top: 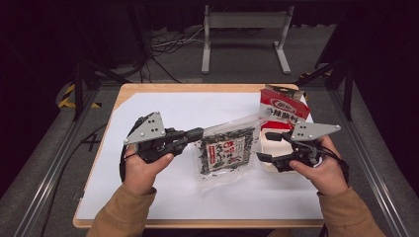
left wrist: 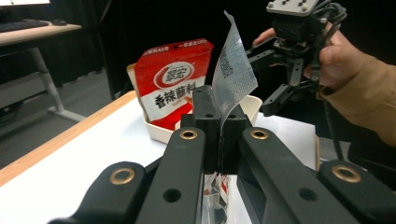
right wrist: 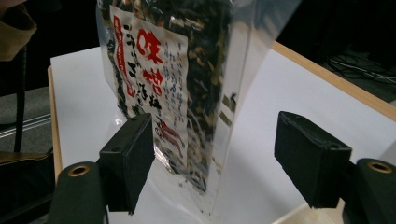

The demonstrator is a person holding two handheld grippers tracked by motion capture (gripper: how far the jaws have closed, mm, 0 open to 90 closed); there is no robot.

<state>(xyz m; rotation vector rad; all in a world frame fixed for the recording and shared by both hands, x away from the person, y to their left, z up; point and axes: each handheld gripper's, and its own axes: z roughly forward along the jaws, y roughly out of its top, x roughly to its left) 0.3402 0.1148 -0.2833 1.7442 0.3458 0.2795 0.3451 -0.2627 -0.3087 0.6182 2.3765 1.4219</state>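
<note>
A clear bag of dark dried seaweed (top: 227, 153) with a red-and-white label hangs above the white-covered table. My left gripper (top: 200, 133) is shut on its left edge. In the left gripper view the film (left wrist: 233, 70) rises from between that gripper's (left wrist: 219, 116) closed jaws. My right gripper (top: 264, 145) stands open at the bag's right side. In the right gripper view the bag (right wrist: 187, 70) hangs between the jaws of the right gripper (right wrist: 219, 158), and neither pad presses on it. A red pouch (top: 284, 111) with white lettering stands in a cream tray (left wrist: 159, 133) behind the right hand.
The white sheet (top: 148, 197) covers most of a wooden table with its edges bare. Metal rails (top: 59, 158) run along both sides. A grey desk frame (top: 244, 34) and loose cables lie on the floor beyond the far edge.
</note>
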